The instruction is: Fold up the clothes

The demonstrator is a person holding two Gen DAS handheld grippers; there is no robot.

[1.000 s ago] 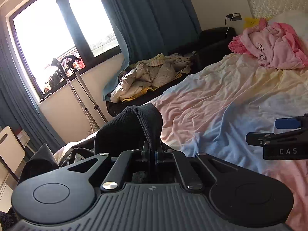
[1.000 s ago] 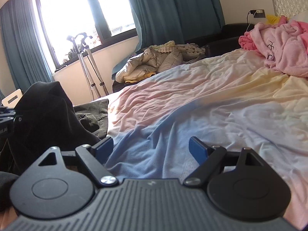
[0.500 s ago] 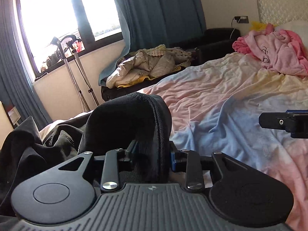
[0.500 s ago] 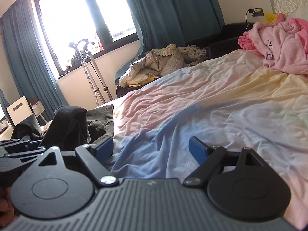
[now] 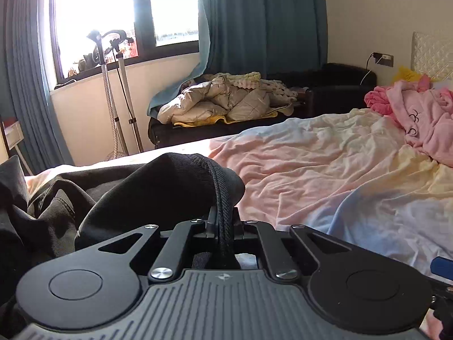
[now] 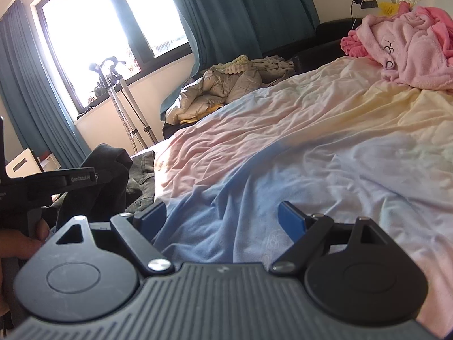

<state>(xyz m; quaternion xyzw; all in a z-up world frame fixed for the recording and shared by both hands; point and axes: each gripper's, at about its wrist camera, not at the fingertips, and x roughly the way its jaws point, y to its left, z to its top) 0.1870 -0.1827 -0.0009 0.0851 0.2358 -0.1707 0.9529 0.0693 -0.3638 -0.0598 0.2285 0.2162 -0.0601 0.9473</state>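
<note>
A black garment (image 5: pixel 158 192) lies bunched at the near left end of the bed. My left gripper (image 5: pixel 223 223) is shut on its thick seamed edge, which bulges up just ahead of the jaws. The same garment shows at the left in the right wrist view (image 6: pixel 110 170), with the left gripper (image 6: pixel 56 181) in front of it. My right gripper (image 6: pixel 223 215) is open and empty, low over the blue part of the bedsheet (image 6: pixel 311 153). One blue pad of it shows at the lower right in the left wrist view (image 5: pixel 441 266).
A pink robe (image 5: pixel 419 116) is heaped near the headboard. A beige quilted jacket (image 5: pixel 220 102) lies on a dark bench beside the bed. Crutches (image 5: pixel 119 93) lean under the window, with blue curtains (image 5: pixel 263 22) behind. A hand (image 6: pixel 19 243) holds the left gripper.
My left gripper opened briefly around the black garment's edge, then shut on it again and sank lower. My right gripper stayed open and tilted a little over the sheet.
</note>
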